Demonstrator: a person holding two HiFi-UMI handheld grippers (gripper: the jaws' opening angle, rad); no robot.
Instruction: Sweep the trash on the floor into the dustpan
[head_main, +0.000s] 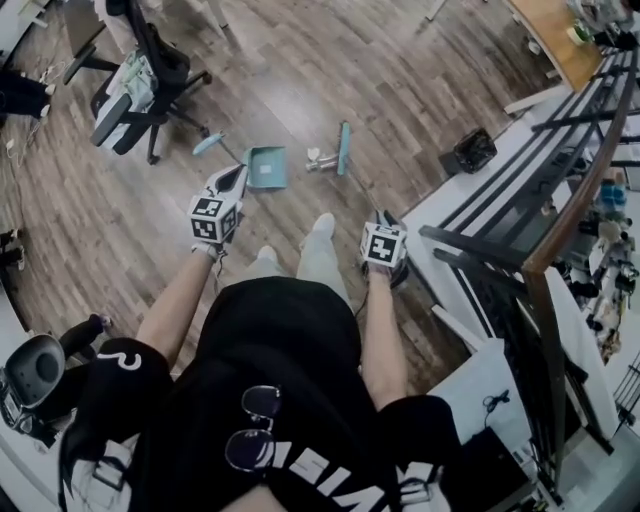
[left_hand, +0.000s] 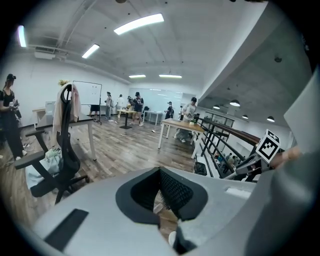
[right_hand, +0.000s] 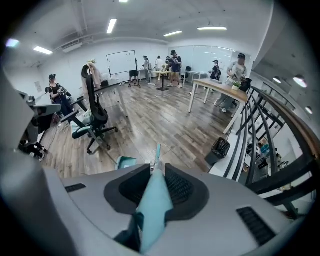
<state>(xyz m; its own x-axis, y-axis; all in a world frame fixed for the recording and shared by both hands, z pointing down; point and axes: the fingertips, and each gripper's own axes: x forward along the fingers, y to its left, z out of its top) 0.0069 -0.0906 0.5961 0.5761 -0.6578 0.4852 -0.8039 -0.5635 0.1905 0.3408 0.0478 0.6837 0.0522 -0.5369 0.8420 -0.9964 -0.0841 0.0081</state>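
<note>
A teal dustpan (head_main: 266, 167) lies on the wood floor ahead of my feet, its thin handle running up-left to a teal grip (head_main: 208, 143). To its right stands the teal broom head (head_main: 344, 148), with small white trash (head_main: 318, 158) beside it, between broom and dustpan. My right gripper (head_main: 385, 218) is shut on the teal broom handle (right_hand: 154, 200), which runs down to the broom head (right_hand: 157, 150) next to the dustpan (right_hand: 126, 161). My left gripper (head_main: 238, 175) hovers just short of the dustpan, jaws close together with nothing between them (left_hand: 161, 197).
A black office chair (head_main: 140, 75) stands at the far left. A black bin (head_main: 473, 150) sits on the right against the white ledge, below a dark railing (head_main: 560, 200). My shoes (head_main: 322, 225) are just behind the dustpan. People and tables (right_hand: 220, 87) are farther off.
</note>
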